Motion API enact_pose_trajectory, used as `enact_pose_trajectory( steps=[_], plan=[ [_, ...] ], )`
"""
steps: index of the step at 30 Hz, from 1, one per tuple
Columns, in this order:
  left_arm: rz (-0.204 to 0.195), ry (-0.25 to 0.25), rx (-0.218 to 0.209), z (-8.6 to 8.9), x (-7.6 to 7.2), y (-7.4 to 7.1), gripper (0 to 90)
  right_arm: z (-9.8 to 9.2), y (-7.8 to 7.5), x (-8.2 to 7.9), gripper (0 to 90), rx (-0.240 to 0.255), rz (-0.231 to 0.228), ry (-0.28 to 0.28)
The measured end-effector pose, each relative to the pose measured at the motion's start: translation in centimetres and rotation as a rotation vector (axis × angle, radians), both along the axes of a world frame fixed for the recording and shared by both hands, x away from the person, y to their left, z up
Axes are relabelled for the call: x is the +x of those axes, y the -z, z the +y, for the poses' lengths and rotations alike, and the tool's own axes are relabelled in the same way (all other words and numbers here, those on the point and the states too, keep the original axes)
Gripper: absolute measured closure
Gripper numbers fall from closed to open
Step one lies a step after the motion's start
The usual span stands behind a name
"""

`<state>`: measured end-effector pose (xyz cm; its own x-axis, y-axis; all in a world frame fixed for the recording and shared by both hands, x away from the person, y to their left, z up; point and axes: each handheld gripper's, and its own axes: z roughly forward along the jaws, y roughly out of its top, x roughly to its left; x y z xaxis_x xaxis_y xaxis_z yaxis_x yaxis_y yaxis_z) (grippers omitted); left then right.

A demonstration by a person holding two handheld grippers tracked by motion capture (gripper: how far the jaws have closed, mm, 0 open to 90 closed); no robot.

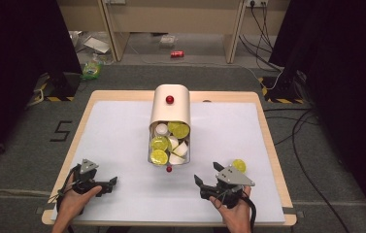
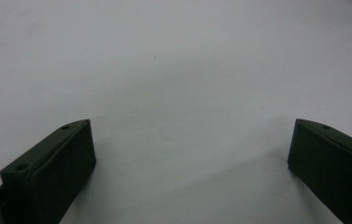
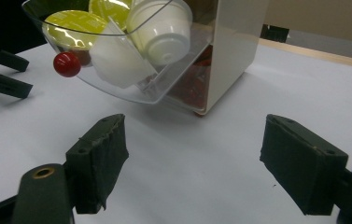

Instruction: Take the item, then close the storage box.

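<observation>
No readable labels on the pods; floor left of the desk (image 1: pixel 122 121) carries a taped "5" (image 1: pixel 60 130). Cream capsule dispenser with clear pull-out drawer (image 3: pixel 131 91), red knob (image 3: pixel 66 64), sits mid-desk holding lime-lidded and white pods. Loose lime pod (image 1: pixel 239 165) just beyond the right gripper (image 3: pixel 192 158): fingers spread, nothing between. Left gripper (image 2: pixel 190 156): fingers spread over bare desk.

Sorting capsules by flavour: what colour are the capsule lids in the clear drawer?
Yellow-green lids in the clear drawer; best in the high view.
</observation>
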<state>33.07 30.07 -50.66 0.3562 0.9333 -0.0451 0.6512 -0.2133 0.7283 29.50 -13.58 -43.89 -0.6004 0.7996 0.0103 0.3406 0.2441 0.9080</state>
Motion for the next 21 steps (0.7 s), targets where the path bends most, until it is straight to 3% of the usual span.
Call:
enact_pose_trajectory(
  steps=[6,21],
  plan=[
    [0.000,0.000,-0.001,0.0,0.0,0.0,0.3,0.6,0.0,0.0,21.5,0.004,-0.027,-0.008],
    [-0.001,0.000,0.001,0.0,0.0,0.0,0.2,2.0,0.2,0.7,20.5,-0.021,-0.041,-0.015]
  ],
)
